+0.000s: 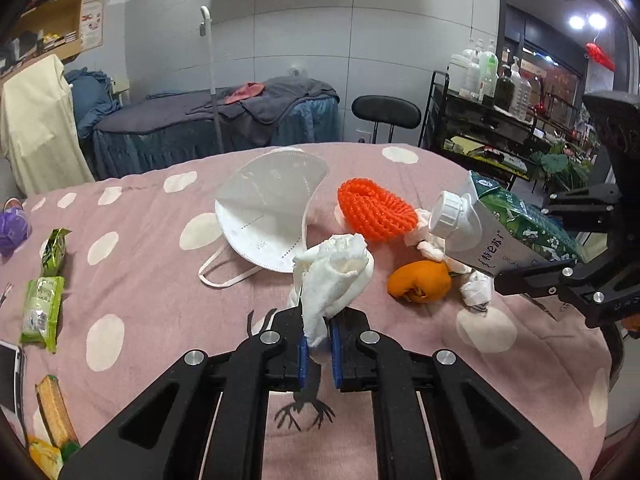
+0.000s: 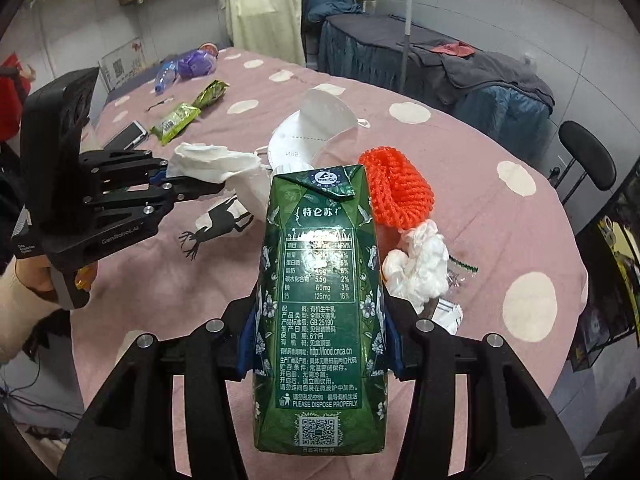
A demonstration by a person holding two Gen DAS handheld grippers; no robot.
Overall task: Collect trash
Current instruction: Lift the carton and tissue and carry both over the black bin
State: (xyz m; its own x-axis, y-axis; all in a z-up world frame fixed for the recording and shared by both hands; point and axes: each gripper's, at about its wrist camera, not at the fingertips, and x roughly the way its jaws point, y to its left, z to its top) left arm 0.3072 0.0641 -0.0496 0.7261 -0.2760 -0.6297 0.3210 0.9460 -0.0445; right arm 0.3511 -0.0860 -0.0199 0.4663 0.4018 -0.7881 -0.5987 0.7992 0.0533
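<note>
Face mask [image 1: 268,216] behind crumpled tissue [image 1: 334,276]; net scrubber [image 1: 376,212], then milk carton [image 1: 508,232], to its right.

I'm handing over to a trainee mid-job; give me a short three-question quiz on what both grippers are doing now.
1. True or false: the left gripper is shut on the crumpled white tissue.
2. What does the right gripper hold? A) white folded face mask B) dark green milk carton C) orange knitted mesh pouch
3. Fill in: the piece of orange peel lies on the pink ____ tablecloth.

Key: 1 true. 2 B: the dark green milk carton sits between its pads; the white folded face mask and orange knitted mesh pouch lie on the cloth. 3 polka-dot.
</note>
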